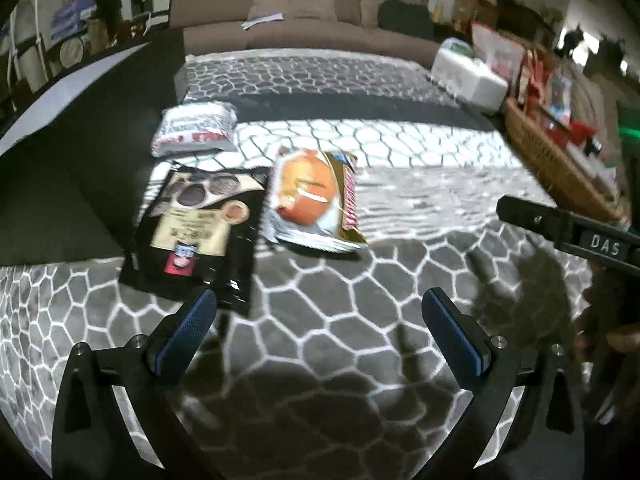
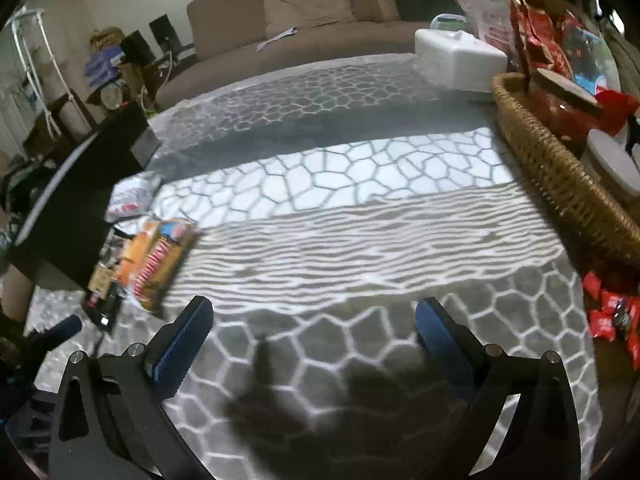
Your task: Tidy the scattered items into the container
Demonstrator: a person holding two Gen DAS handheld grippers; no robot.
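Three packets lie on the grey patterned rug: a black snack bag (image 1: 192, 232), an orange and gold bag (image 1: 316, 200) and a white and red packet (image 1: 194, 130). My left gripper (image 1: 320, 308) hangs open above the rug, just short of the black bag, with nothing between its blue pads. The right gripper's body (image 1: 568, 228) reaches in from the right edge. In the right wrist view my right gripper (image 2: 314, 316) is open over bare rug. The orange bag (image 2: 160, 260) lies to its left. The wicker basket (image 2: 560, 168) stands at the right, holding red packets.
A white box (image 2: 460, 58) sits beyond the basket. Small red wrappers (image 2: 612, 316) lie on the rug near the basket's near end. A black low table (image 1: 80, 152) borders the rug on the left. A brown sofa (image 1: 304, 4) runs along the back.
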